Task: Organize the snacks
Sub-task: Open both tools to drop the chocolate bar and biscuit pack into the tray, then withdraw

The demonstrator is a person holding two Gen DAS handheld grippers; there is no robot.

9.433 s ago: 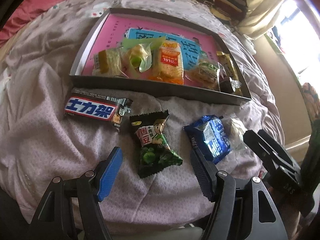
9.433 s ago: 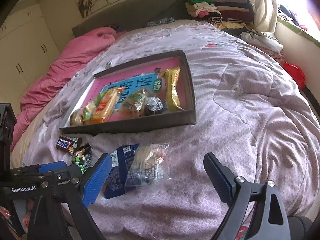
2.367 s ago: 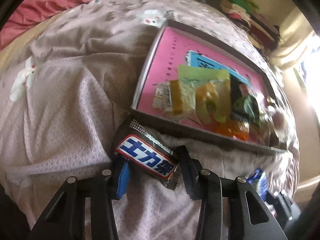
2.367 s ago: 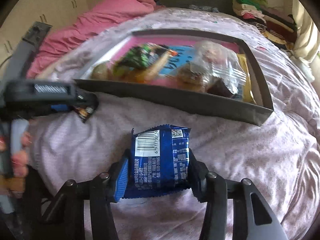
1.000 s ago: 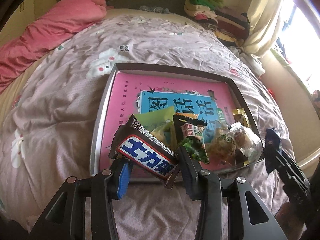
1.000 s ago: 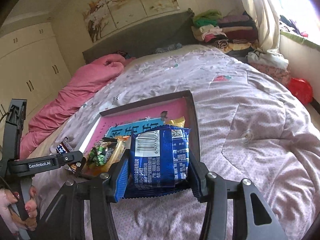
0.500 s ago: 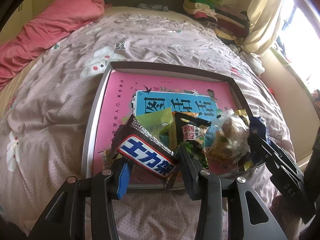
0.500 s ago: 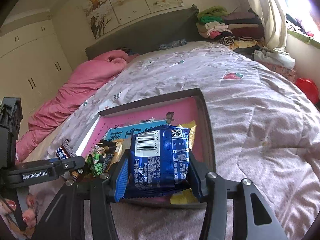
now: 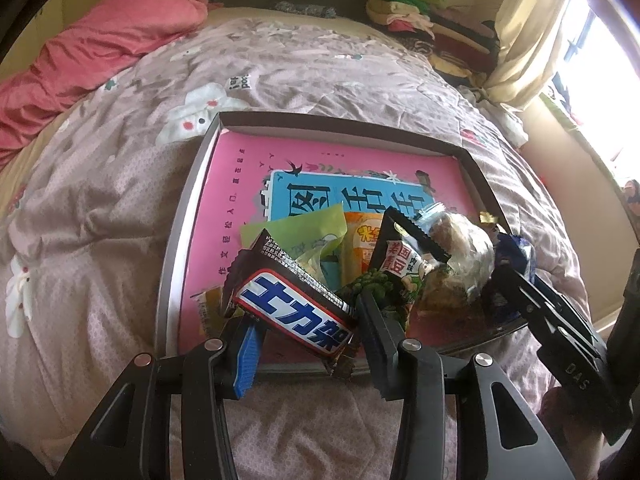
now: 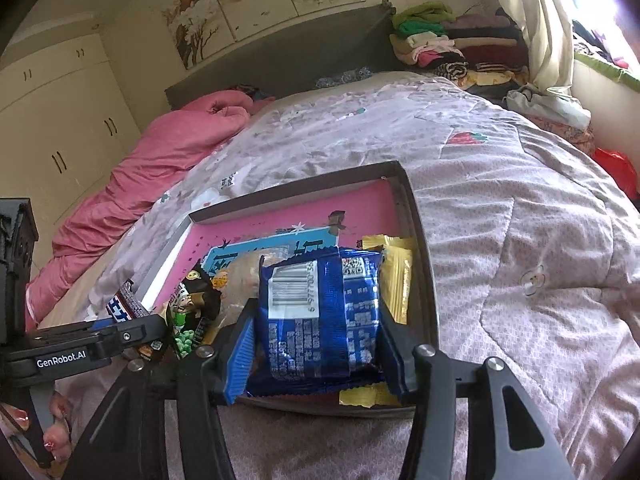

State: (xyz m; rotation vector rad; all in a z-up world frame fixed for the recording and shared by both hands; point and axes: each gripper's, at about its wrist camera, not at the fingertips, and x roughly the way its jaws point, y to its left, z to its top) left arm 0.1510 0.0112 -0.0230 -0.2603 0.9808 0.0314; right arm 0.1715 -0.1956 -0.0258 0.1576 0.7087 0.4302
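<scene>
Over the near rim of the shallow grey-walled tray with the pink printed floor (image 9: 182, 236), left gripper (image 9: 308, 332) is clamped on the brown-and-blue chocolate bar with white lettering (image 9: 294, 308), bar tilted, its lower end past the tray's front edge. Right gripper (image 10: 316, 340) is clamped on the blue foil biscuit packet (image 10: 320, 316), held above the tray's near-right corner, over the yellow wrapper (image 10: 396, 268) along the right wall. Black-and-green pea snack bag (image 9: 394, 276), clear bag of brown pastries (image 9: 460, 264), orange packet (image 9: 362, 244) and green wrapper (image 9: 304, 226) crowd the near half. Far half of the tray floor is bare. Tray sits on the mauve patterned quilt (image 10: 520, 240).
</scene>
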